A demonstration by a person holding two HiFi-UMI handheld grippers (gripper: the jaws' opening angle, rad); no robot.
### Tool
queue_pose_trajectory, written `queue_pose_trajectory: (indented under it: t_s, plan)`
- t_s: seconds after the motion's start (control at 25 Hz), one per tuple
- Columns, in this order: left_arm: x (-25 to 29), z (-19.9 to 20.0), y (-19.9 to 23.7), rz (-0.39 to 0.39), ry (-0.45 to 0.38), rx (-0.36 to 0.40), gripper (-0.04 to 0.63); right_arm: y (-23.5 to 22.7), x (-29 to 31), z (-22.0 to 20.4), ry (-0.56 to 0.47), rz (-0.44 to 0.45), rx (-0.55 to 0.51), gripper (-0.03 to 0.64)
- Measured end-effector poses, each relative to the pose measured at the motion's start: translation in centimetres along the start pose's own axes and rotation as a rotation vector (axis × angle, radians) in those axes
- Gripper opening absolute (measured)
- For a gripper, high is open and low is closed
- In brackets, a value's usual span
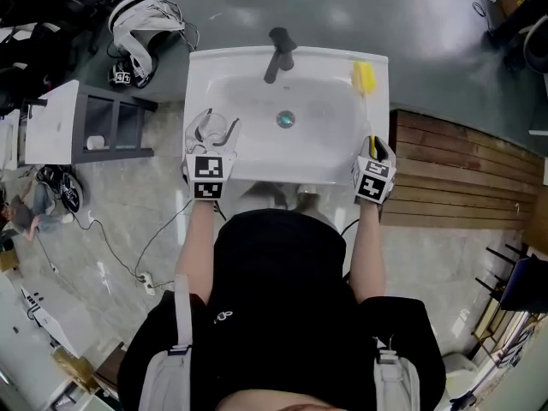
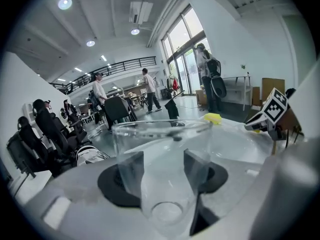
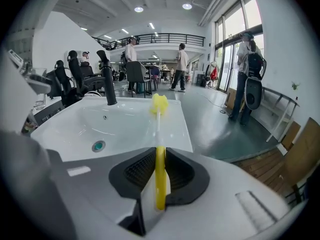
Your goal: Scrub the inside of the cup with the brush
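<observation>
A clear glass cup [image 1: 211,130] is held over the left rim of the white sink [image 1: 330,157], with my left gripper [image 1: 210,140] shut on it. In the left gripper view the cup [image 2: 161,149] fills the middle, and both pads show through its wall. My right gripper [image 1: 374,151] is shut on the yellow handle of the brush [image 1: 364,77], whose yellow head lies over the sink's right edge. In the right gripper view the brush [image 3: 159,104] points away over the basin [image 3: 120,121], its handle pinched between the pads of my right gripper [image 3: 160,170].
A black faucet [image 1: 280,51] stands at the back of the sink, and the drain [image 1: 285,119] is in mid basin. A dark stand [image 1: 111,127] and a helmet [image 1: 141,32] are at the left, wooden boards [image 1: 462,178] at the right. People stand far off [image 2: 148,89].
</observation>
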State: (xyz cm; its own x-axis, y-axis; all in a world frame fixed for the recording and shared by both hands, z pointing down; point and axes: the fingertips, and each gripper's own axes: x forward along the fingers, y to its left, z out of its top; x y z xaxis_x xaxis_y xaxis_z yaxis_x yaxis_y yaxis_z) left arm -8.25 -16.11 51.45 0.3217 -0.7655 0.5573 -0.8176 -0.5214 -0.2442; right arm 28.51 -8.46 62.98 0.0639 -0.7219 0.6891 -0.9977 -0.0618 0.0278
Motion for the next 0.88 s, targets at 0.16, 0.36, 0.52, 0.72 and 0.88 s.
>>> queue_pose_trajectory:
  t_s: [0.16, 0.36, 0.52, 0.72, 0.88]
  plan:
    - [0.5, -0.2, 1.3, -0.008, -0.003, -0.011, 0.273, 0.5, 0.3, 0.1, 0.004, -0.003, 0.009, 0.090]
    - [1.0, -0.2, 2.5, -0.014, -0.003, -0.021, 0.274, 0.2, 0.9, 0.1, 0.028, -0.025, 0.008, 0.097]
    - [1.5, -0.7, 3.8, -0.021, 0.000, -0.026, 0.275, 0.4, 1.2, 0.6, 0.033, -0.046, 0.008, 0.111]
    - [2.3, -0.9, 5.5, -0.031, -0.012, -0.040, 0.273, 0.8, 0.9, 1.7, 0.013, -0.053, 0.019, 0.157]
    - [3.2, -1.1, 6.6, -0.049, -0.023, -0.048, 0.274, 1.1, -0.1, 3.4, -0.031, -0.077, 0.014, 0.164]
